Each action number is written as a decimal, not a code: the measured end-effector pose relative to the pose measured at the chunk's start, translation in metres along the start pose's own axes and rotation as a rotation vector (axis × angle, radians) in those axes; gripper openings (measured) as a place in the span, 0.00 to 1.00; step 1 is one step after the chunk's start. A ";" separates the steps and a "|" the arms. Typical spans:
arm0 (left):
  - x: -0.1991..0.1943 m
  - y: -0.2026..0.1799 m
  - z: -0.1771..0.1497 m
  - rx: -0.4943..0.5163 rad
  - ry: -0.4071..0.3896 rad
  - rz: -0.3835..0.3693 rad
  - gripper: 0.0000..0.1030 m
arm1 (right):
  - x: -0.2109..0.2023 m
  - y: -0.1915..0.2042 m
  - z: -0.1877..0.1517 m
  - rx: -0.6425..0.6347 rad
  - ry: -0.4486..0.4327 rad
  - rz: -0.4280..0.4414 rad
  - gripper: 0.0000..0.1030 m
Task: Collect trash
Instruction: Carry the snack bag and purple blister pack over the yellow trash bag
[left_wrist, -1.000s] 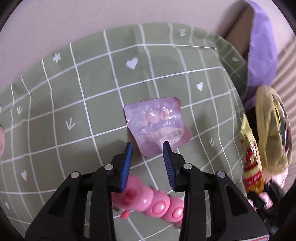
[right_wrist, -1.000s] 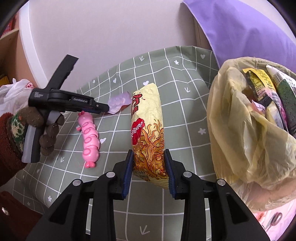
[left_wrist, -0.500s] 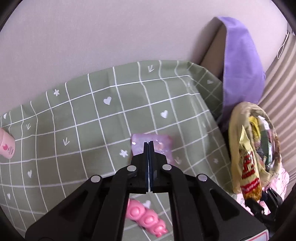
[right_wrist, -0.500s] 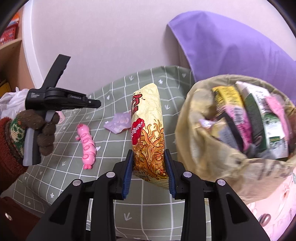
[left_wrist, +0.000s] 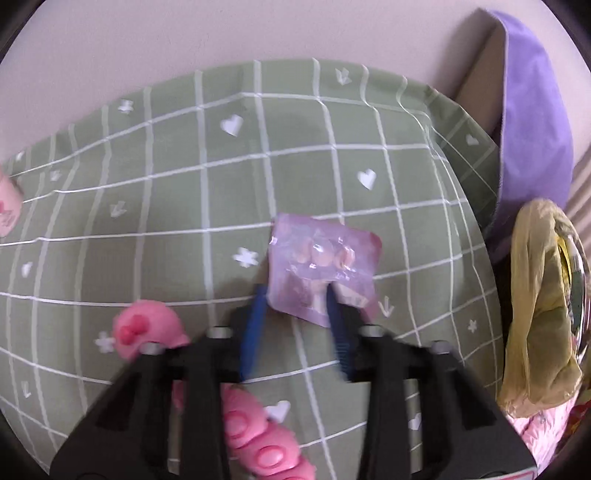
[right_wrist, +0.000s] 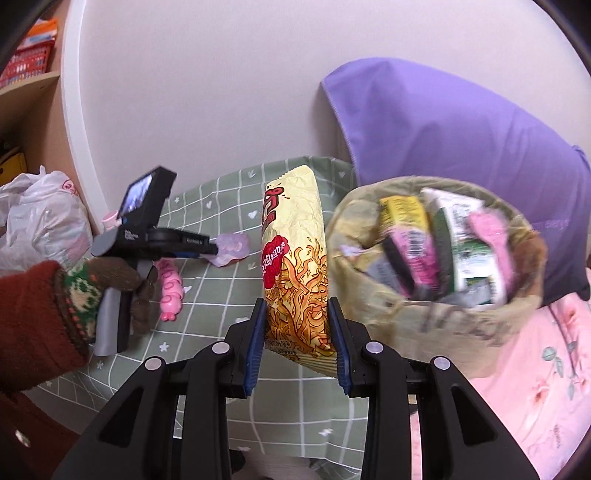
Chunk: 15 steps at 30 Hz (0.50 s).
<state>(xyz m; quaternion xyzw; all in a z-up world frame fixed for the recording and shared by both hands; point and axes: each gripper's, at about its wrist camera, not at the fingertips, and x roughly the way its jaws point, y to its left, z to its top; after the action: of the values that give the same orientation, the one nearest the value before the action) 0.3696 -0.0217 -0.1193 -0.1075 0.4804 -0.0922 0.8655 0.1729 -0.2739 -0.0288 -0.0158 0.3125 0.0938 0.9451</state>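
A: Purple film, that small wrapper (left_wrist: 321, 266) — where does it sit for the left gripper (left_wrist: 295, 314)?

B: Flat on the green checked cloth (left_wrist: 177, 192), its near edge lying between the blue pads. The jaws are opening at this moment and stand apart on either side of that edge; they look blurred, and I see no pinch on the film, so I judge the wrapper not picked up.

A: And the pink toy (left_wrist: 147, 328)?

B: Under and left of the same claw, on the cloth. It looks like a toy, not litter, which is probably why the claw passes over it.

A: The right gripper (right_wrist: 297, 332)?

B: Clamped on the lower end of a yellow noodle packet (right_wrist: 293, 266), which stands upright beyond the fingers. Gripped low like that, the long end can probably go into the bag first.

A: Where is the bag?

B: The trash bag (right_wrist: 436, 317), already full of wrappers, gapes just right of and beyond that claw. The left gripper shows off to its left, held by a gloved hand (right_wrist: 122, 284).
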 end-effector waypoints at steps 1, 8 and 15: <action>0.001 -0.003 -0.001 0.012 0.004 0.003 0.01 | -0.004 -0.003 0.000 0.002 -0.003 -0.006 0.31; -0.065 -0.035 0.004 0.098 -0.163 -0.029 0.00 | -0.028 -0.023 0.007 0.033 -0.059 -0.015 0.31; -0.144 -0.076 0.016 0.212 -0.337 -0.103 0.00 | -0.046 -0.047 0.024 0.053 -0.133 -0.028 0.31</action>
<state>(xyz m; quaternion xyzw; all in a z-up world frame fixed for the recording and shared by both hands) 0.3040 -0.0551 0.0269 -0.0540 0.3102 -0.1674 0.9343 0.1594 -0.3255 0.0162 0.0114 0.2512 0.0731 0.9651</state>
